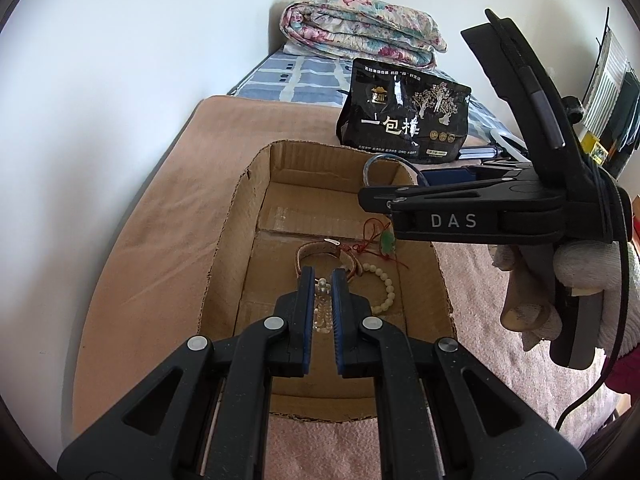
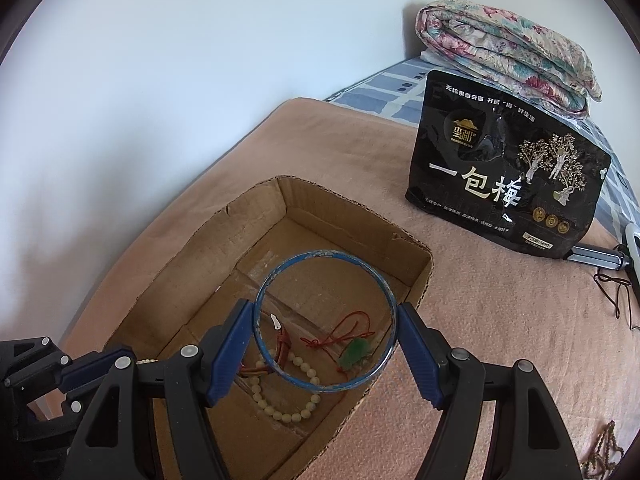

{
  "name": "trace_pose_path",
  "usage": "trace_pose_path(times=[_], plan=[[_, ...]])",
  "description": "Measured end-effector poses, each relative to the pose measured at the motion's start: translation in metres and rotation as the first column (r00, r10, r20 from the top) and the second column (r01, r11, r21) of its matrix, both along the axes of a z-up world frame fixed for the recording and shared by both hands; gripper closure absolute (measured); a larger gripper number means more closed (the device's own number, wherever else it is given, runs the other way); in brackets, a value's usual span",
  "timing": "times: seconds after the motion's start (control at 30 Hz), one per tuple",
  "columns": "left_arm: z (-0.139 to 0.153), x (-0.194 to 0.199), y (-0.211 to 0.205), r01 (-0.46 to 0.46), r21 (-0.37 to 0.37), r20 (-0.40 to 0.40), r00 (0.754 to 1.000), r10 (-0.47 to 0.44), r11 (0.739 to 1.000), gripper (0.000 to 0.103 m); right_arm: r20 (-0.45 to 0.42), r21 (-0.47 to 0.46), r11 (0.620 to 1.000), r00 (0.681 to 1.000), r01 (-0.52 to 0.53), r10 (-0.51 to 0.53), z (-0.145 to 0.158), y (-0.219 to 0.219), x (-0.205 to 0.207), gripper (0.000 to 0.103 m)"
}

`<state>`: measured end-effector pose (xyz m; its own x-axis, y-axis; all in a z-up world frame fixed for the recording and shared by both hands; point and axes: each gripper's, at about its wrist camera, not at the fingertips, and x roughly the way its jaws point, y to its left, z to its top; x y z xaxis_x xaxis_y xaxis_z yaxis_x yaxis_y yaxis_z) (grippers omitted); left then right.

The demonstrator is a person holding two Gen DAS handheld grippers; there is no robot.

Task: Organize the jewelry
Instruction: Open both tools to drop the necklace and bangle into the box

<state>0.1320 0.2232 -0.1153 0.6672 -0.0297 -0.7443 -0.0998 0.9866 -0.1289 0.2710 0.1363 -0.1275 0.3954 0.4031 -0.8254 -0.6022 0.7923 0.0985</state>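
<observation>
Clamped jaws: right gripper (image 2: 326, 354) spans a blue metal bangle (image 2: 325, 322) over the open cardboard box (image 2: 416, 280); left gripper (image 1: 322, 304) pinches a pale bead strand (image 1: 322, 312). Next, probably release both inside.

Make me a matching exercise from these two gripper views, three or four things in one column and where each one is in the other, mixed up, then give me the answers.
Things:
1. blue bangle
2. green pendant
3. clear bead strand
4. black snack bag

Places:
A. standing on the blanket beyond the box
B. pinched in the left gripper
C. lying on the floor of the cardboard box
D. clamped across the right gripper

Pairs: 1-D, 2-C, 3-B, 4-A
</observation>
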Motion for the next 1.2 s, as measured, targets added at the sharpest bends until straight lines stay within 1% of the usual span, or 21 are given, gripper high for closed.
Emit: trace_pose_path(times=[0.27,0.33,0.37,0.4,0.43,0.47,0.5,0.83,1.2], plan=[[0.002,-0.002,-0.002,0.011,0.013,0.015,1.0,-0.011,1.0,0.096,0.003,0.004,1.0,1.0,-0.009,0.009,0.0,0.004,-0.001,0.029],[0.003,-0.002,-0.004,0.011,0.022,0.014,1.0,-0.011,1.0,0.096,0.009,0.005,1.0,1.0,-0.009,0.009,0.002,0.004,-0.002,0.025],[0.002,-0.001,-0.004,0.009,0.024,0.01,1.0,-0.009,1.0,0.096,0.014,0.004,1.0,1.0,-0.009,0.009,0.003,0.004,-0.003,0.019],[0.002,-0.001,-0.003,0.007,0.023,0.007,1.0,-0.007,1.0,0.086,0.022,0.002,1.0,1.0,-0.007,0.007,0.004,0.004,-0.004,0.016],[0.001,-0.001,-0.003,0.004,0.021,0.005,1.0,-0.004,1.0,0.078,0.03,0.0,1.0,1.0,-0.004,0.004,0.005,0.003,-0.005,0.016],[0.002,-0.002,-0.003,-0.003,0.022,0.01,1.0,0.003,1.0,0.06,0.031,-0.001,1.0,1.0,-0.003,0.003,0.006,0.003,-0.005,0.016],[0.003,-0.002,-0.003,-0.009,0.023,0.017,1.0,0.009,1.0,0.055,0.031,-0.001,1.0,1.0,-0.001,0.001,0.007,0.002,-0.005,0.016],[0.008,-0.006,-0.003,-0.014,0.031,0.025,1.0,0.013,0.999,0.055,0.022,0.013,0.999,0.999,0.031,-0.031,0.012,-0.012,-0.007,0.014],[0.022,-0.013,-0.017,-0.004,0.055,0.044,0.999,0.002,0.998,0.055,0.047,0.023,0.999,0.998,0.044,-0.045,0.029,-0.029,-0.017,0.014]])
